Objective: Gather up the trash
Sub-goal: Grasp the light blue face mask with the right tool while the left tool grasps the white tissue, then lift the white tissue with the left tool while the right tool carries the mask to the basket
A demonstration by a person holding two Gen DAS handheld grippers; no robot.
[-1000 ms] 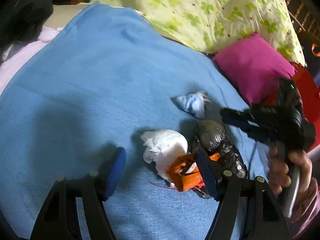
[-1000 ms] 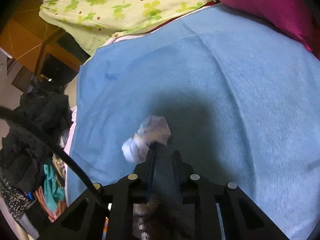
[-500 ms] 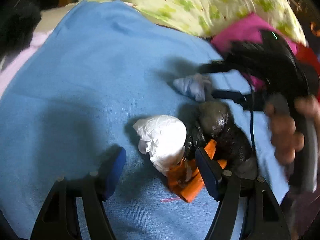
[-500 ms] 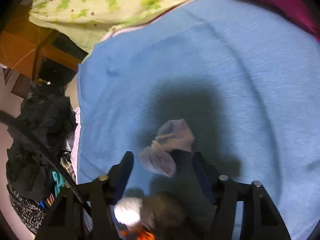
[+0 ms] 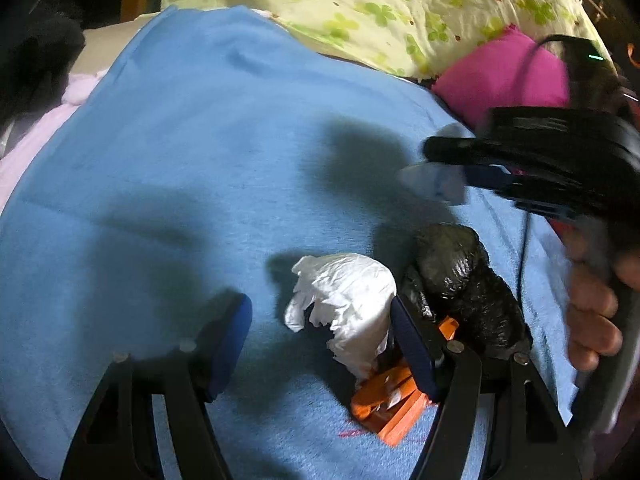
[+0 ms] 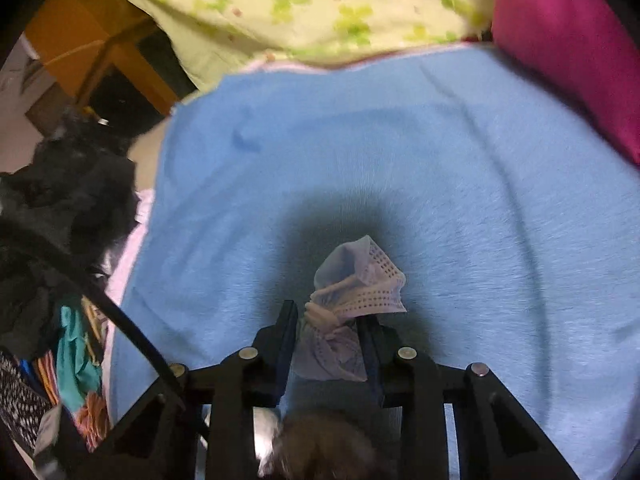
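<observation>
Soft, fuzzy blue cloth blanket (image 5: 200, 168). On it, crinkly white paper wad (image 5: 348, 304) beside shiny black plastic bag (image 5: 460, 276); glossy orange wrapper (image 5: 388, 404) just below.

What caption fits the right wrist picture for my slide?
Right gripper fingers pinch a crumpled pale tissue above the blue blanket.

A bed is covered by a blue blanket (image 5: 200, 140); on it, near right, white crumpled paper (image 5: 348, 300), a black bag (image 5: 464, 276) and an orange wrapper (image 5: 384, 404) are clustered.
</observation>
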